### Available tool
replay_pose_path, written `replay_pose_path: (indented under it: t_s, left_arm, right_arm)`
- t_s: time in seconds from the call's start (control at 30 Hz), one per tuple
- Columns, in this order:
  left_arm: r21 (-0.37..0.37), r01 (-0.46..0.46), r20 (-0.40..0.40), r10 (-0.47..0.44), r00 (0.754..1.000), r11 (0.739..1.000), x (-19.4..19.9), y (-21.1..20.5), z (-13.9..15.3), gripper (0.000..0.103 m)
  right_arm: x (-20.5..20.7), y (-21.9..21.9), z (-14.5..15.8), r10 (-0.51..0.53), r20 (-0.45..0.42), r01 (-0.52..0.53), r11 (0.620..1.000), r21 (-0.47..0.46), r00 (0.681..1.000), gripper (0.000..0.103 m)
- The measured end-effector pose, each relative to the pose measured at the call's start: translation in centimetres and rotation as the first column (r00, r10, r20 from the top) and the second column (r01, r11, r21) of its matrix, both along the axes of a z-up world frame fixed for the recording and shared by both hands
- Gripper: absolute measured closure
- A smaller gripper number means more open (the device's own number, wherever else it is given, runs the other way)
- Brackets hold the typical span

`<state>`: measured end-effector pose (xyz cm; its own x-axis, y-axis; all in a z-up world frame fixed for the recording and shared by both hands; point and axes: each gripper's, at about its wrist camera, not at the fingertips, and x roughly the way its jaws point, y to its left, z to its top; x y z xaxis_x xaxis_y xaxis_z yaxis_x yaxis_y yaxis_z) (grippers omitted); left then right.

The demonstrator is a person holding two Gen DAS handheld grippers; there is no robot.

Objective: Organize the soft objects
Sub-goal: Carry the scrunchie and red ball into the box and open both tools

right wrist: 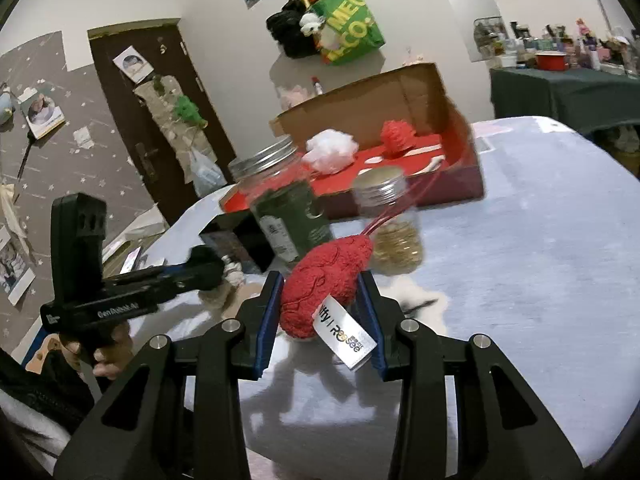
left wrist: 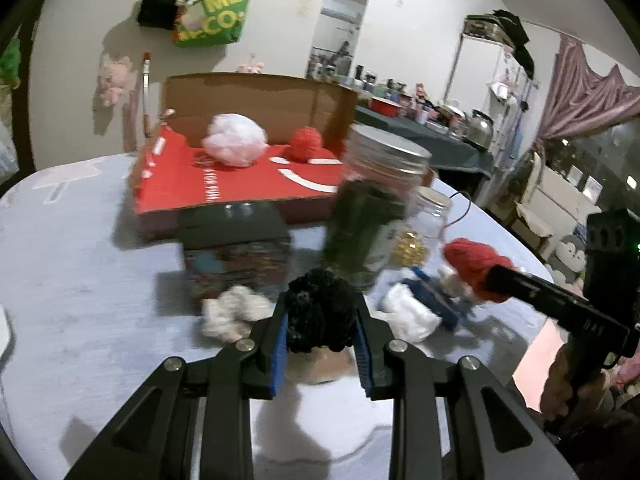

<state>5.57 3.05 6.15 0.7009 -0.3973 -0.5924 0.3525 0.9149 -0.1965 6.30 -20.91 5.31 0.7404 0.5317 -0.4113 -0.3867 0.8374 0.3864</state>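
At the near left, a black pompom (left wrist: 321,308) is being clamped between the blue-padded fingers of the left gripper (left wrist: 320,336) above the pale desk (left wrist: 92,280). Beyond it, at the far side, a white puff (left wrist: 235,145) and a red pompom (left wrist: 306,144) are being kept in the red-lined cardboard box (left wrist: 240,184), behind two lidded jars (left wrist: 376,204). To the right, a red plush toy (right wrist: 326,280) with a white label is being gripped tight by the right gripper (right wrist: 320,304).
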Motion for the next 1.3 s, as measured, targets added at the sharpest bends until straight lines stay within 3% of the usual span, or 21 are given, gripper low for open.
replay_pose_path:
  t_s: [0.47, 0.87, 1.3]
  left_arm:
    - [0.032, -0.119, -0.032, 0.120, 0.992, 0.992, 1.5, 6.2, -0.3, 0.073]
    - [0.035, -0.059, -0.024, 0.060, 0.998, 0.998, 4.9, 8.1, 0.5, 0.073]
    - [0.073, 0.014, 0.032, -0.016, 0.999, 0.997, 8.7, 7.3, 4.6, 0.073]
  right_arm:
    - [0.7, -6.3, 0.1, -0.111, -0.026, 0.113, 0.991, 0.069, 0.993, 0.067]
    - [4.2, -8.5, 1.8, -0.037, -0.006, 0.037, 0.989, 0.141, 0.999, 0.067]
    - [10.7, -6.0, 5.3, 0.057, 0.031, -0.058, 0.998, 0.034, 0.998, 0.067]
